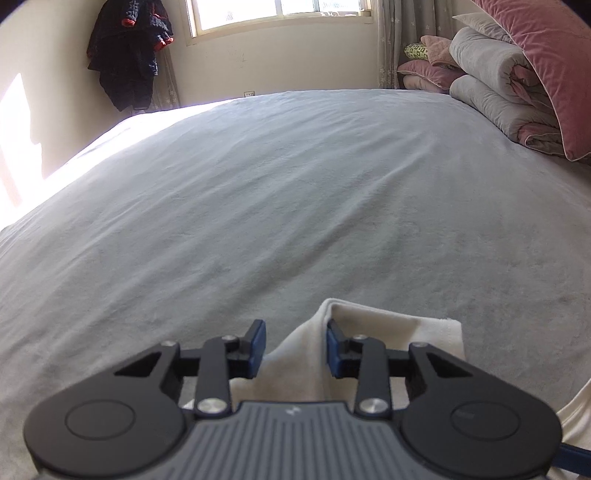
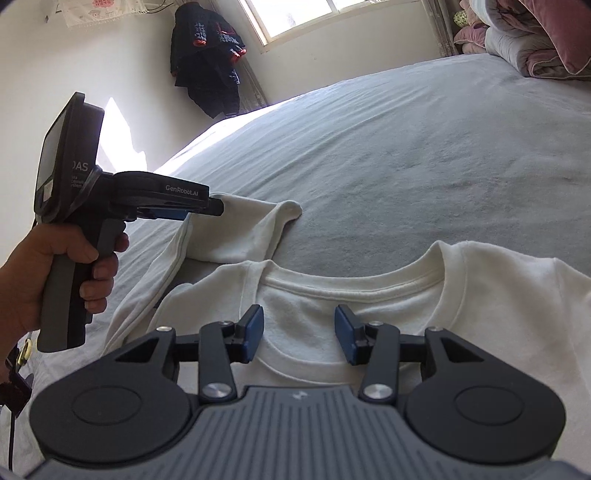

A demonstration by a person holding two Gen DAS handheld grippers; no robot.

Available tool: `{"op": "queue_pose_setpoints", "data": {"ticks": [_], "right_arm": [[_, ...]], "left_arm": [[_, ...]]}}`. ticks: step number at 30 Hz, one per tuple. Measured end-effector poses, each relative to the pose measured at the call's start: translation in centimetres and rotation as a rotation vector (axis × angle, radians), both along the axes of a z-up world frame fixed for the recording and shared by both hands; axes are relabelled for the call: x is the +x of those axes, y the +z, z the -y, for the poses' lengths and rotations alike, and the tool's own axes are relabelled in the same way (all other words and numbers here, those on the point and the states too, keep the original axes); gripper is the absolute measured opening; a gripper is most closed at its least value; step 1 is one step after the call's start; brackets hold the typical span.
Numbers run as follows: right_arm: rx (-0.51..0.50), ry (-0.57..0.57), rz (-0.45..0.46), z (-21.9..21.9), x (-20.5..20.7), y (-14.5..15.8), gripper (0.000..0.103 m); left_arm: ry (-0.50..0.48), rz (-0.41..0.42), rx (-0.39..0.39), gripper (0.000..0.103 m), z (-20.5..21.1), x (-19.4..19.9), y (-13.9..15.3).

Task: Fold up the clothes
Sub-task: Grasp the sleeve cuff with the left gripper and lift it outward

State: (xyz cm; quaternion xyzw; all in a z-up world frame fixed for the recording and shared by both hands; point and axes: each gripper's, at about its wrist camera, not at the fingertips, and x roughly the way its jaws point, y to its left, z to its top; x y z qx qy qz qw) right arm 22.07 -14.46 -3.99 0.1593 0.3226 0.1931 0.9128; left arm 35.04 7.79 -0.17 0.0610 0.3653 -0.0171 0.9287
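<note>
1. Grey bedsheet (image 1: 295, 206) covers a wide bed that fills both views, with a sunlit window (image 1: 273, 14) in the far wall and a dark jacket (image 1: 129, 55) hanging in the corner to its left.
2. Folded grey and pink quilts (image 1: 491, 81) and a pink pillow (image 1: 546, 66) are stacked at the far right of the bed.
3. A white T-shirt (image 2: 406, 317) lies on the sheet at the near edge, its ribbed collar (image 2: 351, 290) facing the window.
4. The right gripper (image 2: 299, 334) hovers over the chest just below the collar, its blue pads spread apart with nothing between them.
5. The left gripper (image 1: 295, 349) has its pads wide apart too; a raised fold of the shirt's left sleeve (image 1: 362, 336) stands between them, touching the right pad while the left pad stays clear.
6. Seen from the right wrist, the left hand (image 2: 55, 273) grips the device's handle, and the sleeve tip lies crumpled on the sheet beyond the fingers.
</note>
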Motion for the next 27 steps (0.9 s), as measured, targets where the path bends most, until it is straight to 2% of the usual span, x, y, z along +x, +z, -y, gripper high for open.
{"op": "queue_pose_setpoints", "data": {"ticks": [1,2,6,11,15,18,22,27], "right_arm": [[0.007,0.001,0.004,0.0,0.0,-0.1,0.048],[0.015,0.002,0.007,0.1,0.0,-0.2,0.048],[0.033,0.006,0.007,0.3,0.0,-0.4,0.048],[0.024,0.008,0.012,0.1,-0.1,-0.3,0.049],[0.001,0.009,0.018,-0.3,-0.1,-0.3,0.049],[-0.019,0.009,0.025,-0.7,-0.1,-0.3,0.049],[-0.033,0.012,0.031,-0.9,0.0,-0.3,0.051],[-0.046,0.014,0.035,-1.1,0.1,-0.4,0.052]], "left_arm": [[0.005,0.004,-0.012,0.013,-0.2,-0.1,-0.1],[0.011,0.008,-0.023,0.008,-0.4,-0.3,-0.1],[0.076,0.102,-0.05,0.006,-2.1,-2.4,1.2],[0.229,0.234,-0.131,0.006,-6.7,-6.6,3.9],[0.369,0.299,-0.116,0.006,-11.3,-10.2,4.2],[0.472,0.322,-0.091,0.006,-14.9,-12.7,3.9],[0.56,0.305,-0.102,0.006,-18.7,-15.8,2.9],[0.615,0.239,-0.058,0.006,-20.3,-18.5,0.3]]}}
